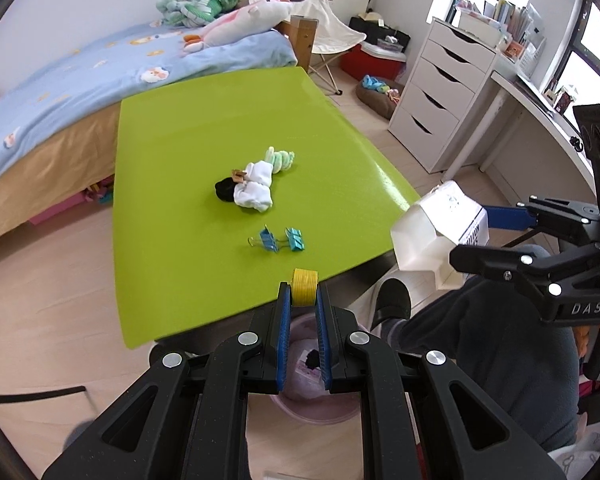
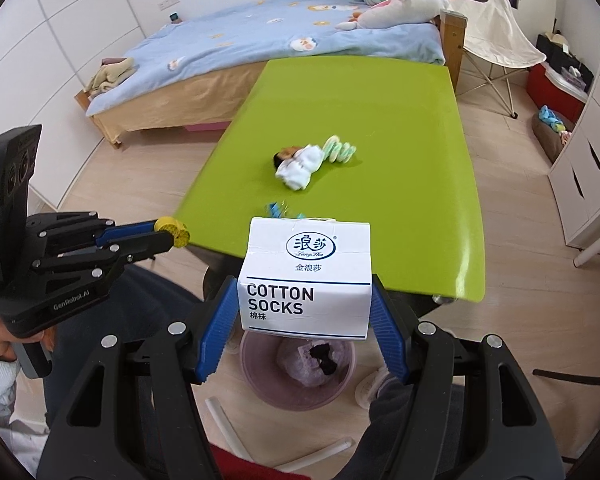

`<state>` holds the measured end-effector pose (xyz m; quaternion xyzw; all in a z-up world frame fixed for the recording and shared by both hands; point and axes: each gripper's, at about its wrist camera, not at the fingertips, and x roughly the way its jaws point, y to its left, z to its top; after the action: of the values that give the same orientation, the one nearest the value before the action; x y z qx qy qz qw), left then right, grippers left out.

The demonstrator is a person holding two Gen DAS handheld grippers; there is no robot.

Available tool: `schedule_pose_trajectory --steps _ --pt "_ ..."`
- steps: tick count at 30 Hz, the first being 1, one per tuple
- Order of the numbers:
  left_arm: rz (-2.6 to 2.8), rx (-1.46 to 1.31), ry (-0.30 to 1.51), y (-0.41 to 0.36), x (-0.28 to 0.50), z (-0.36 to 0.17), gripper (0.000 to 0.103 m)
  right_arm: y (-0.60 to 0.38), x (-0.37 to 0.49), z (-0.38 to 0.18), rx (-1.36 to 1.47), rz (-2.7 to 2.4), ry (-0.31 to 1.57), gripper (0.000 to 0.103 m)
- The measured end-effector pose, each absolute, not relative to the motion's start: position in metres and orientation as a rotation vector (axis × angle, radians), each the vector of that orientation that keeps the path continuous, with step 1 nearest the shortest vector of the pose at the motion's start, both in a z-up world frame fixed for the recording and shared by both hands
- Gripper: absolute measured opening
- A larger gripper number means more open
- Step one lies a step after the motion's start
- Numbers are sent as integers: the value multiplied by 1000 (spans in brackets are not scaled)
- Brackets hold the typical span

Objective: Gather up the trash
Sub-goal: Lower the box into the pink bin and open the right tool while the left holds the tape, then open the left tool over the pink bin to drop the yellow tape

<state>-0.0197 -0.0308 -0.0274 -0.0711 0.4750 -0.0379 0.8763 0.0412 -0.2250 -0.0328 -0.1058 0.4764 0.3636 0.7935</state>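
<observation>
From the left wrist view, the left tool (image 1: 304,300) is clamped on a small yellow roll of tape (image 1: 304,290), held just off the near edge of the green counter (image 1: 188,152) and above the pink trash bin (image 1: 320,408) on the floor. The step in hand looks like the drop: both pieces of trash are lifted and carried to the bin. Next, the blue pads need to part while the roll is over the bin's mouth. Two blue binder clips (image 1: 278,239) and a bundle of rolled socks (image 1: 256,182) lie on the counter. "DAS" can be read on the other tool's body.

From the right wrist view, the right tool (image 2: 304,312) is clamped on a white sock box (image 2: 306,280), which hangs directly over the bin (image 2: 260,384), where some dark and pale waste already lies. Opening the pads here should let the box fall in, though it is wide for the opening and may catch the rim. The box reads "COTTON SOCKS", with a "LangSha" logo and Chinese characters. The left tool's (image 2: 176,234) housing reads "GenRobot.AI".
</observation>
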Motion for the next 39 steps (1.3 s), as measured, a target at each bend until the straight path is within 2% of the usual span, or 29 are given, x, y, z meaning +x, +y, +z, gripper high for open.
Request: schedule_pose_trajectory --steps 16,17,20,27,39 --pt "-78 -198 1005 -33 -58 -33 12 -226 7 -62 -246 842 1109 64" --pt "-79 -199 1004 -33 -58 -32 12 -227 8 -62 -244 842 1112 65" --pt "-85 -192 1001 -35 -59 -32 12 -229 12 -63 -228 828 1119 89" --pt "-115 -184 1008 -41 -58 -34 12 -236 17 -62 -215 797 1122 96" --pt "-175 -152 1030 -61 -51 -36 12 -254 21 -54 -184 748 1103 97"
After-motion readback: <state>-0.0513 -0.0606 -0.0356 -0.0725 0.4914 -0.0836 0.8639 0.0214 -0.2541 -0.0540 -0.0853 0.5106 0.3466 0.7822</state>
